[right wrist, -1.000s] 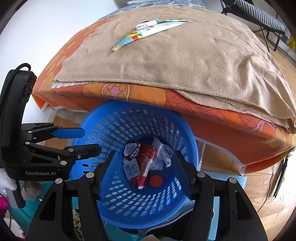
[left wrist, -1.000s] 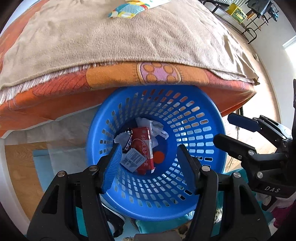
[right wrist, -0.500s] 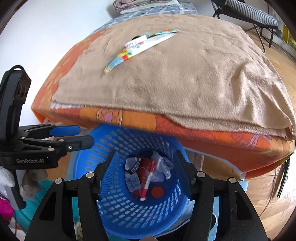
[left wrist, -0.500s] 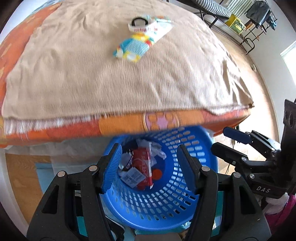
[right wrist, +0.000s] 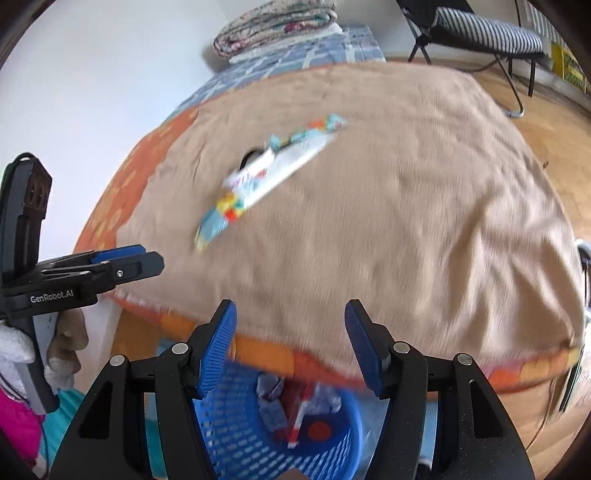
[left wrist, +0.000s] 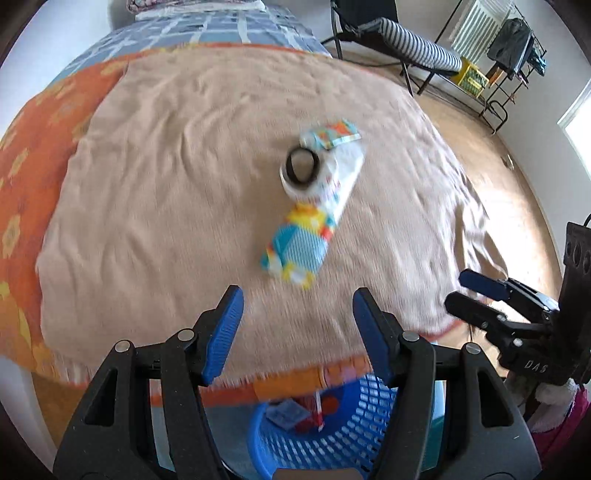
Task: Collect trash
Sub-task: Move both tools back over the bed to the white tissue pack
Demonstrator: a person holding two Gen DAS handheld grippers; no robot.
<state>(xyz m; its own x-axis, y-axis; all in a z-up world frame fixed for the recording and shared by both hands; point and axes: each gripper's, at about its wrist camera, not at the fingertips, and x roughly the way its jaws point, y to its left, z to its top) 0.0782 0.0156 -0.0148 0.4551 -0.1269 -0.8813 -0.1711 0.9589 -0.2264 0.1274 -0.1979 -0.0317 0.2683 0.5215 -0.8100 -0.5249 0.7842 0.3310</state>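
Observation:
On the tan blanket [left wrist: 177,192] of the bed lie a colourful wrapper [left wrist: 299,247] [right wrist: 221,218], a white wrapper [left wrist: 341,177] [right wrist: 291,166] and a dark ring-shaped item [left wrist: 301,170]. A blue slotted basket [left wrist: 332,439] [right wrist: 236,435] stands on the floor below the bed edge, holding red and white trash [right wrist: 295,406]. My left gripper [left wrist: 297,319] hangs open over the blanket's near edge with nothing between its fingers. My right gripper [right wrist: 290,338] is open too, empty, above the basket and bed edge. Each gripper shows in the other's view.
The orange patterned bedcover [left wrist: 22,166] lies under the blanket. A folded quilt [right wrist: 273,22] sits at the bed's far end. A striped folding chair [left wrist: 406,40] and a clothes rack [left wrist: 517,44] stand on the wooden floor at the right.
Both grippers have risen and tilted up from the basket toward the bed top. The wrappers on the blanket now sit mid-view; the basket has dropped to the bottom edge.

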